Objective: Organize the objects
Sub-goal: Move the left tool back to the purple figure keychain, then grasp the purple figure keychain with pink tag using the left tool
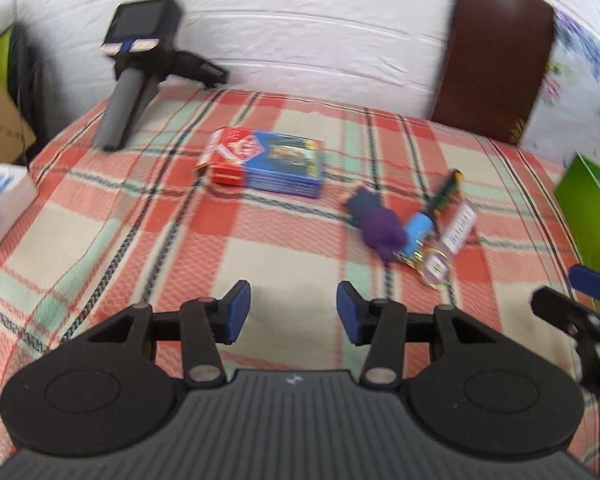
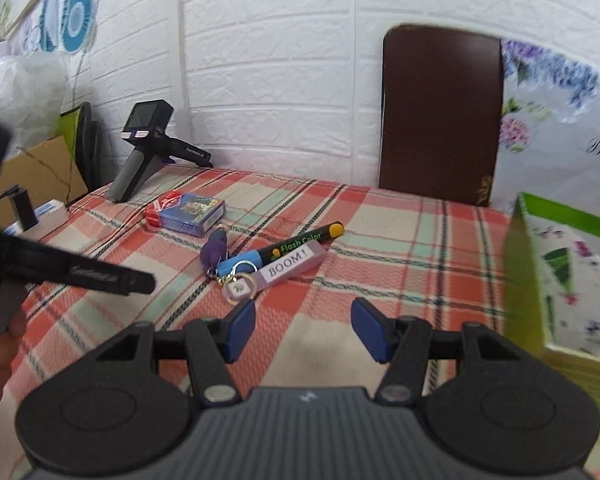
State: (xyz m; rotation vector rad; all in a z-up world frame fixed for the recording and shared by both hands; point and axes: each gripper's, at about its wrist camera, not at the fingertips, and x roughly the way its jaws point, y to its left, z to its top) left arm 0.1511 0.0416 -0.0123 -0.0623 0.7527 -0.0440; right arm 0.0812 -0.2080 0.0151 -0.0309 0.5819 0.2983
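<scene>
The right claw [image 2: 303, 330] stands released, nothing between its pads. Just beyond it, a little left of centre in the right wrist view, lies the small clutter — a keyring [image 2: 239, 289], a "BOOM!" eraser [image 2: 294, 266] and a Flash Color marker [image 2: 304, 238], long axes slanting up to the right. The left claw [image 1: 293, 312], also released and empty, sees the same heap off to its right — so the right one looks better placed.
</scene>
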